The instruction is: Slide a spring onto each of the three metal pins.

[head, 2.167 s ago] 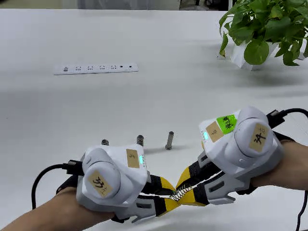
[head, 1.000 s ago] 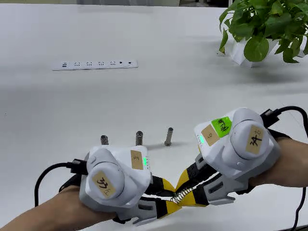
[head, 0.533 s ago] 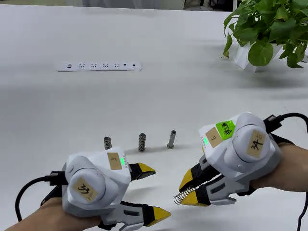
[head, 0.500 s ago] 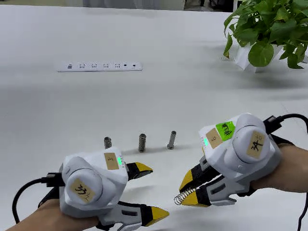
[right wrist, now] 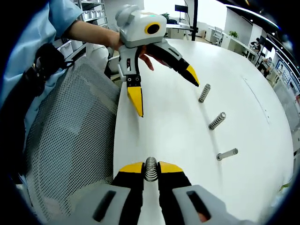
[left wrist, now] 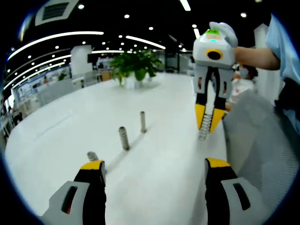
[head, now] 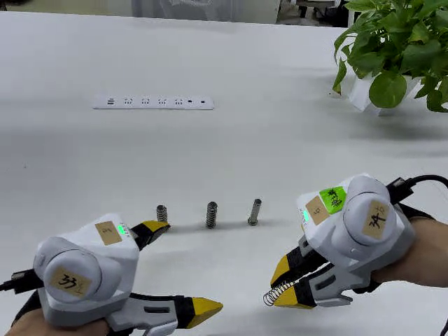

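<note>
Three short metal pins stand in a row on the white table. The left pin (head: 162,213) and the middle pin (head: 211,214) each carry a spring. The right pin (head: 255,211) is bare, and lies as a plain rod (right wrist: 227,153) in the right gripper view. My right gripper (head: 287,280) is shut on a loose spring (head: 275,294), which stands upright between its yellow tips (right wrist: 150,168), near the table's front edge and right of the pins. My left gripper (head: 183,267) is wide open with nothing in it, at the lower left, one tip close to the left pin.
A white power strip (head: 153,102) lies far back on the table. A potted plant (head: 399,49) stands at the back right. A grey mesh chair (right wrist: 70,154) sits by the table's near edge. A wide bare stretch of table lies between the pins and the strip.
Both grippers met at the spring earlier. The left gripper has opened, let go and drawn away to the left. The right gripper still holds the spring.
</note>
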Demonstrator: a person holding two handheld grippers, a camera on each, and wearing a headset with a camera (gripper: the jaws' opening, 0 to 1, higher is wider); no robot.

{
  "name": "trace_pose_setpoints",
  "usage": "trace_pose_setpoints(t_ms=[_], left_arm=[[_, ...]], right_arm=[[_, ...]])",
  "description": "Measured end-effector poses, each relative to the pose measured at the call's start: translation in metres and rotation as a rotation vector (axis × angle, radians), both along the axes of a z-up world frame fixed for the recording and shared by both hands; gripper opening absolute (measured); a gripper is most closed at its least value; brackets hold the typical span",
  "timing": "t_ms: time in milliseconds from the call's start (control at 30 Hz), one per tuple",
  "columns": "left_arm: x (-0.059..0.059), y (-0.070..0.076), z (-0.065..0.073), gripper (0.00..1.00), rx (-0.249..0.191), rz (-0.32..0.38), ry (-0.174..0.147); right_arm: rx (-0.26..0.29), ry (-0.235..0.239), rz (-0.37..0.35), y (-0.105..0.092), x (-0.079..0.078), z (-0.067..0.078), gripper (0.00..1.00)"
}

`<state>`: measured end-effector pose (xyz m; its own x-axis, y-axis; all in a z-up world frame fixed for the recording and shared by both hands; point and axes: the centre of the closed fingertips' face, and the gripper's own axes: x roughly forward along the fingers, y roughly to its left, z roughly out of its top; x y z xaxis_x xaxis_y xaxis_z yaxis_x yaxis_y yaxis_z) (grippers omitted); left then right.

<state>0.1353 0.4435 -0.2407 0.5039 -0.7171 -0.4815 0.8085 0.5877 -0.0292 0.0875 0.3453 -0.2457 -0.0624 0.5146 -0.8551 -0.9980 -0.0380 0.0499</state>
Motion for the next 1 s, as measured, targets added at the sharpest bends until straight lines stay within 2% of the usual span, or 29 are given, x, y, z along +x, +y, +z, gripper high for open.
trace_pose_setpoints(t_ms=[133,267,433,733,1000], left_arm=[[0.003,0.012,-0.002,0.99,0.006,0.047,0.0],[0.003,0.021,-0.005,1.0,0.001,0.078,0.014],[0.004,0.029,-0.008,1.0,0.012,0.101,0.01],[0.001,0.037,-0.013,1.0,0.004,0.122,0.021],[-0.001,0.042,-0.014,1.0,0.002,0.14,0.021]], right_arm=[[-0.005,-0.004,0.008,-0.001,0.004,0.0,0.12],[-0.011,-0.008,0.01,-0.002,0.011,-0.003,0.12],[-0.035,-0.024,0.01,-0.007,0.027,-0.003,0.12],[-0.068,-0.067,0.035,-0.005,0.06,0.014,0.12],[-0.09,-0.104,0.071,0.001,0.084,0.028,0.12]])
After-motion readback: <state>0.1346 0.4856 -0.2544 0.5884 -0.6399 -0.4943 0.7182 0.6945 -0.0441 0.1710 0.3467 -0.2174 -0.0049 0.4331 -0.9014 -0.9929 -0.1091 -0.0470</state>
